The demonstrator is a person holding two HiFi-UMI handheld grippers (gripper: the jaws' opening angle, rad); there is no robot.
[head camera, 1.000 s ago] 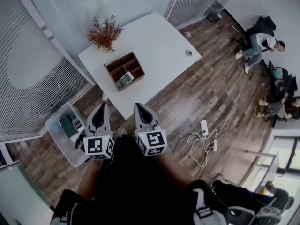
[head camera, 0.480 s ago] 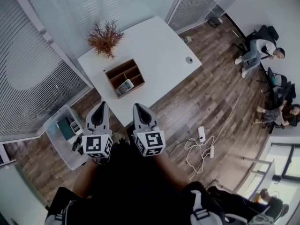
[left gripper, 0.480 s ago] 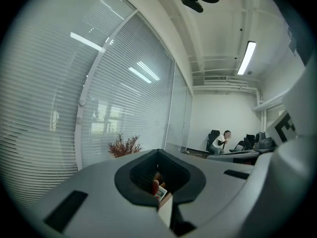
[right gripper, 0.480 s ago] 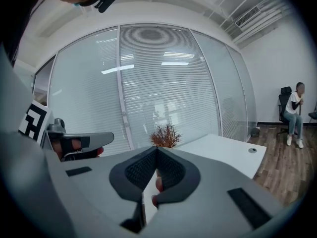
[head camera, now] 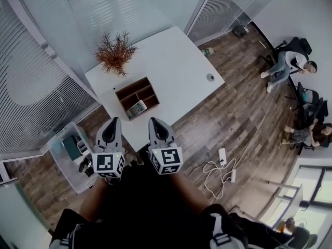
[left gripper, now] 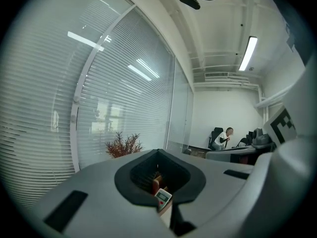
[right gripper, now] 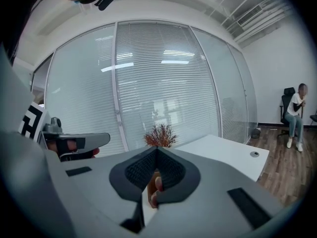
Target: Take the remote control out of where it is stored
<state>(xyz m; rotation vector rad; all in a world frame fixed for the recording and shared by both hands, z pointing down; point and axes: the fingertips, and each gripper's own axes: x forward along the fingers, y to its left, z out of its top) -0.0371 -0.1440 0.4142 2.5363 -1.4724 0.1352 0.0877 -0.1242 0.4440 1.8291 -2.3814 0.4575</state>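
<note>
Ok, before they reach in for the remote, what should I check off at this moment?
1. Remote control in sight, lying in the near compartment of the wooden organizer: ok.
2. Left gripper open for a grasp: not ok, jaws together, nothing held.
3. Right gripper open for a grasp: not ok, jaws together, nothing held.
4. Grippers at the organizer: not ok, both are short of it and touch nothing.
5. Way in free: ok, the dried plant stands behind the organizer on the white table, not in front.
</note>
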